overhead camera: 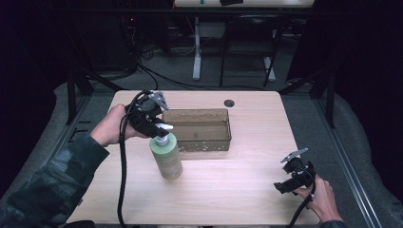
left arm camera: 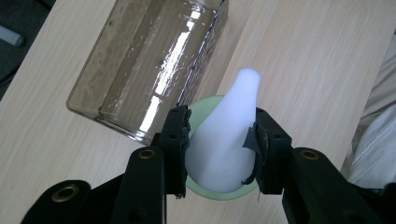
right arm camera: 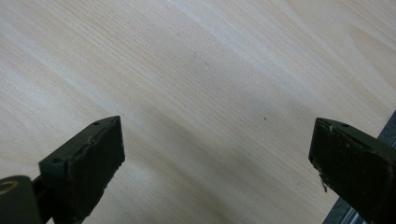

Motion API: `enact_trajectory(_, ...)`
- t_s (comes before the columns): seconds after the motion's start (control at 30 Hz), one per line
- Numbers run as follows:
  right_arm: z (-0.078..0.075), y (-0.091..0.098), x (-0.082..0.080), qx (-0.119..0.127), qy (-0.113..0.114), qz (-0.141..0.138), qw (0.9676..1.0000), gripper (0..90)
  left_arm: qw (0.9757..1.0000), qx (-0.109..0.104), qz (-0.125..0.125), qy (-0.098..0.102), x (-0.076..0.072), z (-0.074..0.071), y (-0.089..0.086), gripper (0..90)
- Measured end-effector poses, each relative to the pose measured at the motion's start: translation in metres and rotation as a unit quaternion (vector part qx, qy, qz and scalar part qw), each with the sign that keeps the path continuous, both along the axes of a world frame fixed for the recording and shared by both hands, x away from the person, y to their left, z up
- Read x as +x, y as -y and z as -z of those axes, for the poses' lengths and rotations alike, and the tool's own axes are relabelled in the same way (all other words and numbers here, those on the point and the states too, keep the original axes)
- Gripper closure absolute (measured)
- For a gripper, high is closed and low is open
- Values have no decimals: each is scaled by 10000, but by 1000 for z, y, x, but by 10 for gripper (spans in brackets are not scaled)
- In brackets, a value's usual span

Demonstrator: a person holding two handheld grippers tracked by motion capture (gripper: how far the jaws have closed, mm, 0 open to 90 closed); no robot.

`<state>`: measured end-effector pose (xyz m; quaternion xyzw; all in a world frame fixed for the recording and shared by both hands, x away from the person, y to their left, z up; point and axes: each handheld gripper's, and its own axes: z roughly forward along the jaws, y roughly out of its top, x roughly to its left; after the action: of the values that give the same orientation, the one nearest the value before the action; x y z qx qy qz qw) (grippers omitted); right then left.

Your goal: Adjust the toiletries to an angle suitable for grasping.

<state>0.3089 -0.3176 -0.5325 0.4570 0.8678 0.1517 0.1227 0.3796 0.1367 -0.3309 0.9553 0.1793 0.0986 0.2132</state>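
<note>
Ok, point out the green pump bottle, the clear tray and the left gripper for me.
green pump bottle [overhead camera: 167, 160]: high view, on the green body below the pump.
clear tray [overhead camera: 197, 140]: high view, on its near wall.
left gripper [left arm camera: 219, 151]: left gripper view, midway between its fingertips, over the white pump head.

The light wood counter [overhead camera: 228, 185] carries a green pump bottle [overhead camera: 166, 159], upright, just beside a clear rectangular bin [overhead camera: 197, 129].
</note>
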Motion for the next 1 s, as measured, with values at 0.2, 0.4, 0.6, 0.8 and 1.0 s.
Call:
enact_trajectory(0.2,0,0,0,19,-6,17,10000,29,9999,17,-147,-33,5,0,-1,624)
enact_trajectory(0.4,-1,0,-1,22,0,0,10000,29,9998,-88,-162,-7,5,1,-3,615)
enact_trajectory(0.6,0,-1,-1,55,0,5,10000,29,9997,-159,-188,-41,5,3,-7,570)
enact_trajectory(0.8,0,-1,-1,60,4,4,10000,29,9996,-208,-191,-87,7,9,-8,574)
enact_trajectory(1.0,-1,0,-1,15,6,10,10000,29,9995,-245,-183,-59,7,10,-7,623)
